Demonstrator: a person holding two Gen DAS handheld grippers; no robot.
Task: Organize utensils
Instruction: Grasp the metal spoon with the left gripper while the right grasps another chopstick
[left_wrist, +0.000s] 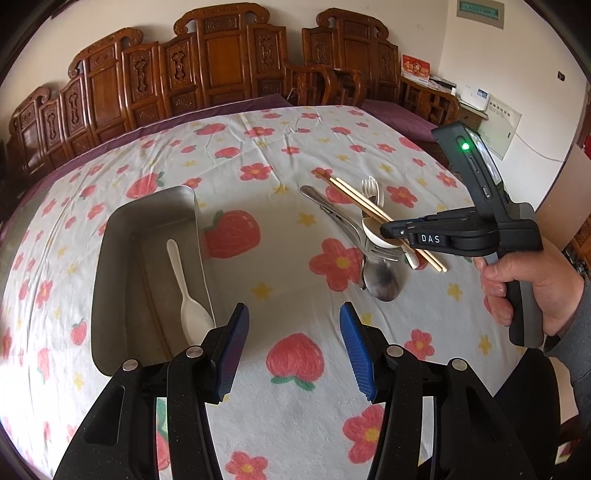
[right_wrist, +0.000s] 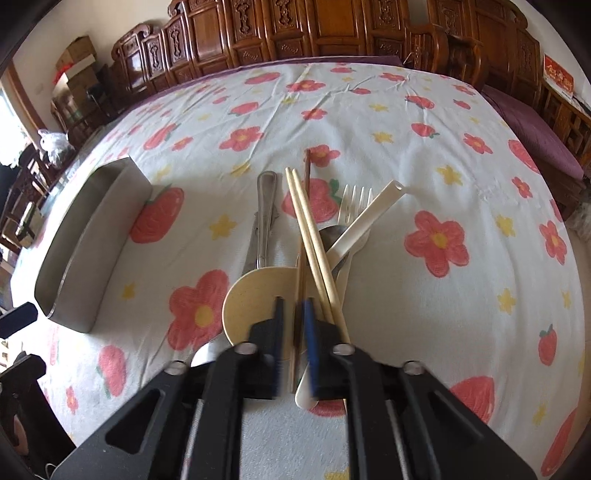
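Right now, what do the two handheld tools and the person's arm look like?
Both are black with ribbed blue pads. The left tool has silver pivot pins. The right tool has white "DAS" lettering, a green light, and a pistol handle in a bare hand with a grey sleeve.

tray (left_wrist: 110, 258): on tablecloth (left_wrist: 280, 229), left of utensil pile (left_wrist: 369, 236)
plastic spoon (left_wrist: 183, 291): in tray
chopsticks (right_wrist: 314, 236): atop pile

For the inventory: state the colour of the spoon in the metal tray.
White spoon; clearest in left wrist view.
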